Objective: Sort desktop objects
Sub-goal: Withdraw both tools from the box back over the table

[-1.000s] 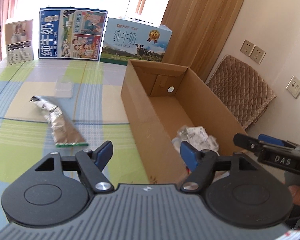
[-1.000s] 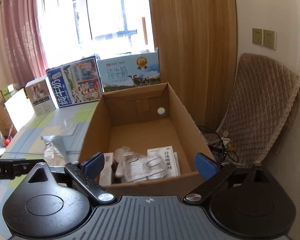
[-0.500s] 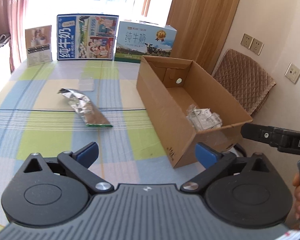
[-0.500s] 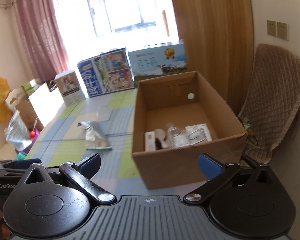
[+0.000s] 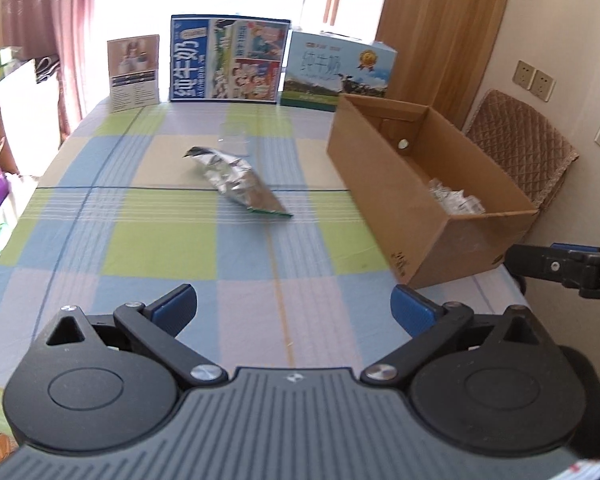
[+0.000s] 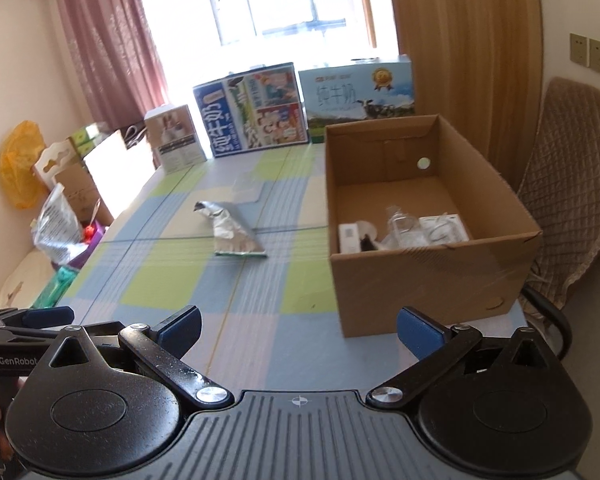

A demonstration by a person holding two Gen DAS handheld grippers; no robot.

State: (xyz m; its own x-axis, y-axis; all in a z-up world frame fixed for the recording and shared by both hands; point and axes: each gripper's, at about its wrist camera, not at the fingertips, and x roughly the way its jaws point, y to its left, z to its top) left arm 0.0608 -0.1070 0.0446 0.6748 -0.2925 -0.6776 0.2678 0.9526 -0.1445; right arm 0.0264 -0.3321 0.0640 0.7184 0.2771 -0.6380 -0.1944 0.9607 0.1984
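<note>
Foil pouch (image 5: 242, 182) lies flat on the checked tablecloth (image 5: 140, 248), at about twelve o'clock from your left gripper (image 5: 294, 306) and eleven o'clock from your right gripper (image 6: 299, 330). A clear plastic container (image 5: 235, 137) sits just beyond it. The cardboard box (image 6: 428, 276), at your two o'clock in the left view, already holds several small items. Both of your grippers stand wide and empty, well short of the pouch. Watch the crinkled foil: it looks slick and thin, so your pads may skid over it or pinch the cloth with it and drag the cloth along. The clear container is hard to see, so you could nudge it while reaching. Keep your two grippers from colliding near the box corner.
</note>
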